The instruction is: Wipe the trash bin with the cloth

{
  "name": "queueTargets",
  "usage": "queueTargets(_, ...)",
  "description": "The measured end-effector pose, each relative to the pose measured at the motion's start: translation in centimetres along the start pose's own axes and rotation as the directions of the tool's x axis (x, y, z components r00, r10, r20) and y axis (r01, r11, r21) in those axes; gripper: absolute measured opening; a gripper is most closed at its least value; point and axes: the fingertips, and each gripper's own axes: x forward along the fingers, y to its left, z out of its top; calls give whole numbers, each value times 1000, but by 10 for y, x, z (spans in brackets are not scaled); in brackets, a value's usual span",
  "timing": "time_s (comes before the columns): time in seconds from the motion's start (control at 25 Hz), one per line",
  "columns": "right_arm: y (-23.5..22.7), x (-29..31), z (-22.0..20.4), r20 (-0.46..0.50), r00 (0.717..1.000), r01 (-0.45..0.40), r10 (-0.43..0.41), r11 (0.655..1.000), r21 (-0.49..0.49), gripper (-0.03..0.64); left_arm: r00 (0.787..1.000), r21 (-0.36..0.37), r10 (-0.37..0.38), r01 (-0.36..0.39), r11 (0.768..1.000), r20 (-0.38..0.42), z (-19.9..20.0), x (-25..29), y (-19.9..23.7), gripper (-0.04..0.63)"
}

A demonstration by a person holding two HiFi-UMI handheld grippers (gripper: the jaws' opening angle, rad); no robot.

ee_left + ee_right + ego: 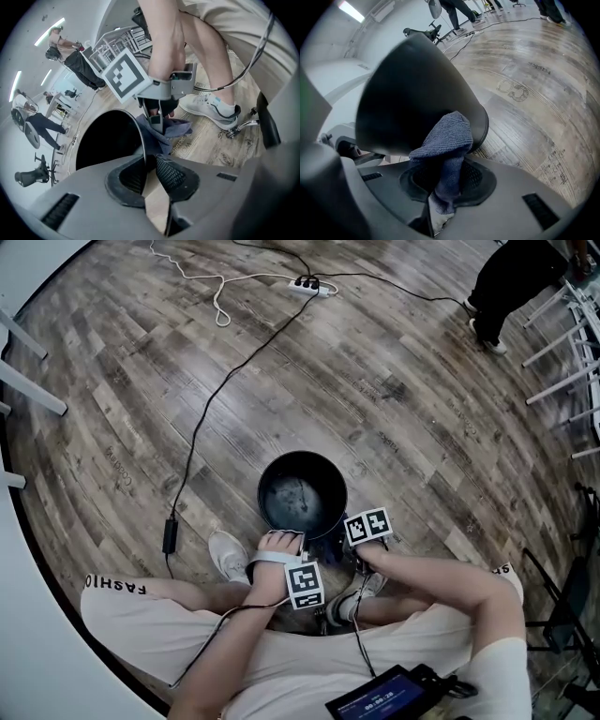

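The left gripper (147, 162) has its two jaws pressed on the thin top edge of the black trash bin (112, 140). One jaw is inside the bin and one is outside. The bin's dark open mouth is to the left of this gripper. Just ahead of it, on the outside of the bin, is the right gripper (443, 171). The right gripper pinches a blue-grey cloth (446, 136) tight between its jaws. The cloth sticks up out of the jaws, and its bunched top touches the bin's outside wall right in front of that gripper. The bin stands on the wood floor (394, 381). A white shoe (228, 555) is on the floor near the left gripper.
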Motion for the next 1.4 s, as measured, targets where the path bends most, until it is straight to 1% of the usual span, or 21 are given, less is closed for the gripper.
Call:
queueTargets(0.36,-60,64,-8,7,998,60,-59,998,-25,83,1000,-7,1,-1,1000,8,2,-1,1,75)
queueTargets(0.56,-84,93,-13,33,996,84,-85,996,21,83,1000,-11,-2,2,1000,16,2,1,2,75)
queueTargets(0.72,-87,98,-12,77,993,84,-88,995,58,83,1000,-20,-6,7,1000,11,1,2,4,75)
queueTargets(0.84,-85,90,-14,43,993,106,-110,992,70,83,1000,-15,2,-2,1000,12,3,2,3,75)
queueTargets(1.0,-72,61,-17,15,993,114,-115,991,67,83,1000,-10,9,-9,1000,23,1,1,1,80)
queueTargets(1.12,-60,36,-17,1,993,118,-119,991,63,83,1000,-16,2,-2,1000,17,-3,-3,5,133)
queueTargets(1.2,-49,16,-16,1,993,120,-120,990,68,83,1000,-10,4,-4,1000,11,-4,-7,7,149)
queueTargets(1.28,-33,-5,-15,4,993,113,-114,990,79,83,1000,-1,9,-9,1000,-2,-8,-10,8,152)
queueTargets(1.4,-4,-34,-7,26,997,72,-74,994,81,83,999,-2,9,-10,1000,-33,-18,-7,10,153)
